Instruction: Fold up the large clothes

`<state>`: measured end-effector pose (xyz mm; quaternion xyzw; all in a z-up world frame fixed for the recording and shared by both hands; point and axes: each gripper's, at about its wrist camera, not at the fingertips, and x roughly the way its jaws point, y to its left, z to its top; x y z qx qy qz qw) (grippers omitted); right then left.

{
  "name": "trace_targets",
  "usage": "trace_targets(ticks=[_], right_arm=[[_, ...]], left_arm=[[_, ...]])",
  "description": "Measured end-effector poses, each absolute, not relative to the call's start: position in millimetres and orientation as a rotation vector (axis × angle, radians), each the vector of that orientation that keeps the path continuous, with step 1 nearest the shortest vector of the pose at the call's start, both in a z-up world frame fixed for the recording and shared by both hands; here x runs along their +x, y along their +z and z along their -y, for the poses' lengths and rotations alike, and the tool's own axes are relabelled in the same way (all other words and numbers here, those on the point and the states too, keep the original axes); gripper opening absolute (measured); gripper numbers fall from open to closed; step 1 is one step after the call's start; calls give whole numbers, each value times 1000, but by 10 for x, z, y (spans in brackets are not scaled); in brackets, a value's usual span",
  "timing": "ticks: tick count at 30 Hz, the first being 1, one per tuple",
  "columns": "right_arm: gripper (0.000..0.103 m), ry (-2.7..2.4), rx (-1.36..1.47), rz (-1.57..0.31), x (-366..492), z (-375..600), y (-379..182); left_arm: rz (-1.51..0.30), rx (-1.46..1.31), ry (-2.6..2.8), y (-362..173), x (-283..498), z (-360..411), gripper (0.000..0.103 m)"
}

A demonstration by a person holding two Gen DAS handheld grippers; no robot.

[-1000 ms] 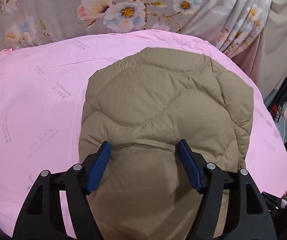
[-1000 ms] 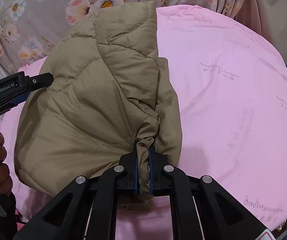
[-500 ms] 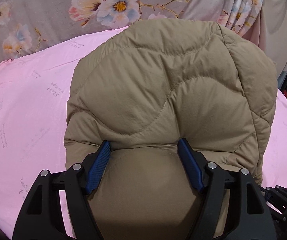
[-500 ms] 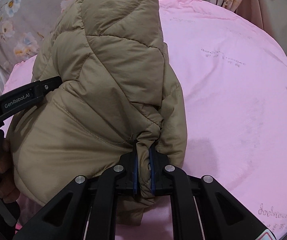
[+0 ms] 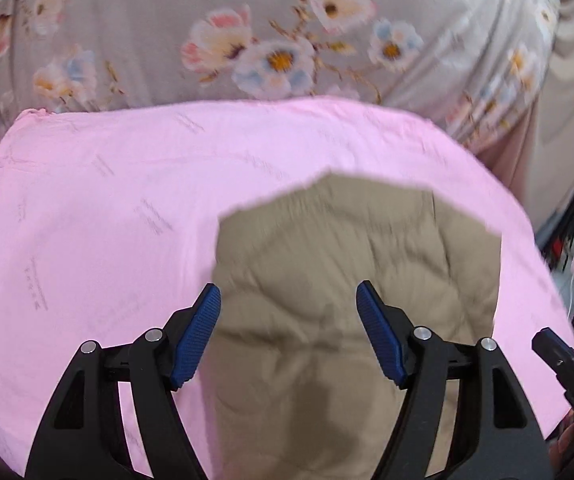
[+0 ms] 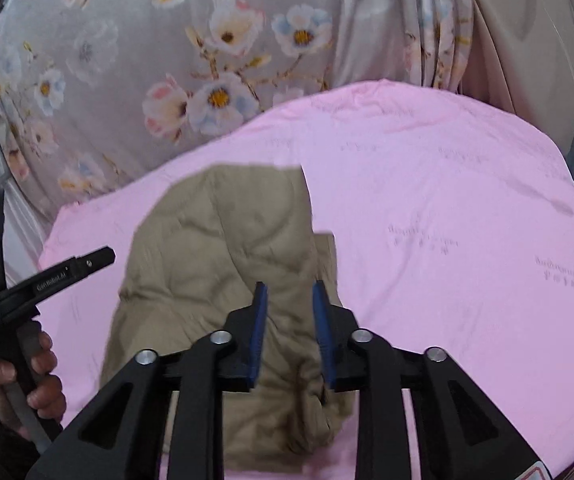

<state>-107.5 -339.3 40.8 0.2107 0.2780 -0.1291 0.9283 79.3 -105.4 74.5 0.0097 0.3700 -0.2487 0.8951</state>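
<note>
Right wrist view: your right gripper (image 6: 289, 328) fingers are opening, clear above the folded tan quilted jacket (image 6: 223, 264) lying lower-centre on the pink sheet (image 6: 447, 200). Left gripper (image 5: 287, 320) fingers stand apart, empty. Before lifting away, check the fold's edges sit square.

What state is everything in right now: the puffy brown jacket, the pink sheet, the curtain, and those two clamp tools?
Tan quilted jacket: folded into a bundle, lying on the sheet, held by neither gripper.
Pink sheet: spread flat under the jacket.
Floral curtain: hanging behind, drawn across.
Left gripper: open, above the jacket.
Right gripper: jaws opening, pads clear of the fabric.
Person's hand: wrapped around the left gripper's handle.
</note>
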Motion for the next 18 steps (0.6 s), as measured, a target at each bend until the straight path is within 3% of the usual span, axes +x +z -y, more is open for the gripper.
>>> trace_targets(ticks=[1,2,8,9,11,13,15,18], right_arm=[[54,-262,431,-554,-969,3414,466],[56,-269,428,-549,-826,3441,493],[55,-231,595,-663,-51,3708,95],[52,-224,615,-679,19,3736,18],[24,-223,635,-684,91,3753,-100],[16,-253,620,-688,112,3765,-183],[13,-291,584,-710,139,3760,-299],[12,-334,526,-750,222,3721,-488]], left_arm=[[-760,8,-510,811,864,1057,69],[-754,0,-504,868,947,1078,70],[-817,-13,-494,797,1383,1409,73],[-833,-10,-499,737,1437,1478,73],[-876,2,-488,565,1521,1611,71],[-907,18,-484,379,1554,1729,64],[-903,30,-479,253,1542,1818,62],[-897,60,-478,174,1524,1929,51]])
